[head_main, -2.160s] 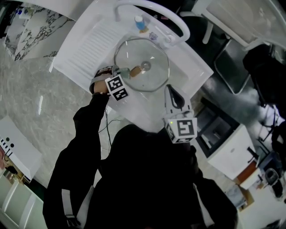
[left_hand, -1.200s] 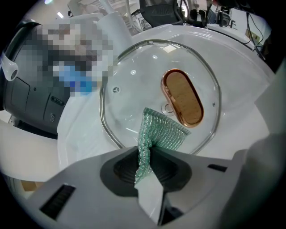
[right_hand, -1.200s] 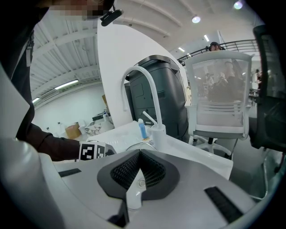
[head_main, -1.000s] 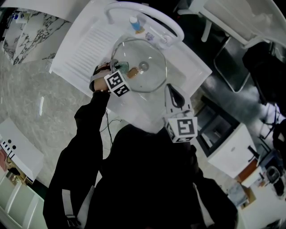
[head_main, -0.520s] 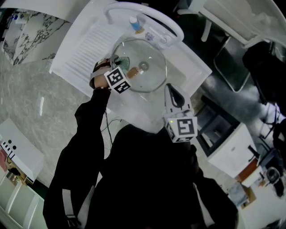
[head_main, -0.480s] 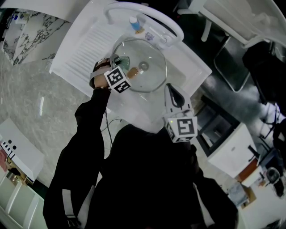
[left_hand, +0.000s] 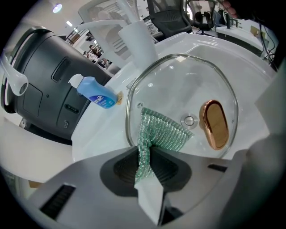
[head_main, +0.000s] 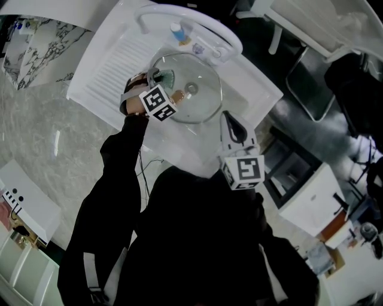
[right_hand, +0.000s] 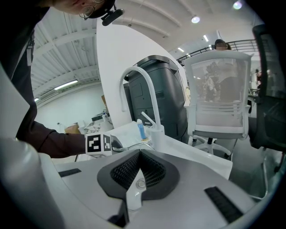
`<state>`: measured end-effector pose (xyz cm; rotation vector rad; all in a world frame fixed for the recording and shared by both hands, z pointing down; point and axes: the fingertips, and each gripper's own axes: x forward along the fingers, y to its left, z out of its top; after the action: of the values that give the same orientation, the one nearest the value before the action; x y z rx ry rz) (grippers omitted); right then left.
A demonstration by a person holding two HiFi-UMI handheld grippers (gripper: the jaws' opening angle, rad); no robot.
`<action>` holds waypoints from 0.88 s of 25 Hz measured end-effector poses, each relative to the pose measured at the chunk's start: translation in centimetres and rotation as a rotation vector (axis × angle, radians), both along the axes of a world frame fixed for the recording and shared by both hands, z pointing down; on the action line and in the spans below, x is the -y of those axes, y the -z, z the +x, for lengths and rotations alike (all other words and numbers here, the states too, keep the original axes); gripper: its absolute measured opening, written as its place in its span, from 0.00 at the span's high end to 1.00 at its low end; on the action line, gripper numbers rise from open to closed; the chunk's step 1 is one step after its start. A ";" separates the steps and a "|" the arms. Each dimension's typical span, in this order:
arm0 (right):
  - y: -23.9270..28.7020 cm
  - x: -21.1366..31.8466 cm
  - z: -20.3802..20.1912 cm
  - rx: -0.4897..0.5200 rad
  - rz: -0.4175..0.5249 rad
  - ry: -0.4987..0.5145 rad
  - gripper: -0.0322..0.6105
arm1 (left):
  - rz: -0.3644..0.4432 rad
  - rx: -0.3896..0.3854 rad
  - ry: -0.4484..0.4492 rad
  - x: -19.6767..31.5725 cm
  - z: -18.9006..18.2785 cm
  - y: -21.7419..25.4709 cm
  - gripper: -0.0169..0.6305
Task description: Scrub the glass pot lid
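In the head view, the glass pot lid lies flat in the white sink, below the curved faucet and a small blue bottle. The left gripper reaches over the lid's left edge. The right gripper hangs near the lid's lower right side, apart from it. In the left gripper view, the jaws are pressed together on a green scrub cloth, and its free part spreads on the glass next to the copper-coloured handle. In the right gripper view, the jaws are together with nothing between them, and they point toward the faucet, not at the lid. I judge that the scrubbing is under way. To do it well, the cloth should be pressed flat and moved in small circles over the whole glass, also around the handle and along the metal rim. The lid may slide in the smooth sink, so the free gripper could steady its edge.
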<state>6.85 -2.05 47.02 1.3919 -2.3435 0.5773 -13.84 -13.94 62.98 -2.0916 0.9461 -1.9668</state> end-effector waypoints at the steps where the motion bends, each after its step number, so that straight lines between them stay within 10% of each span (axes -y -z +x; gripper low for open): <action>1: -0.1 0.0 0.2 -0.004 0.002 -0.001 0.94 | 0.005 -0.001 0.000 0.2 0.1 0.1 0.86; 22: 0.7 0.2 0.9 0.020 -0.008 -0.022 0.94 | 0.050 -0.030 -0.005 2.7 2.6 1.7 0.86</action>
<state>7.73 -2.27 46.36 1.4161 -2.3422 0.6086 -11.27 -16.66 61.33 -2.1003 0.9839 -1.8938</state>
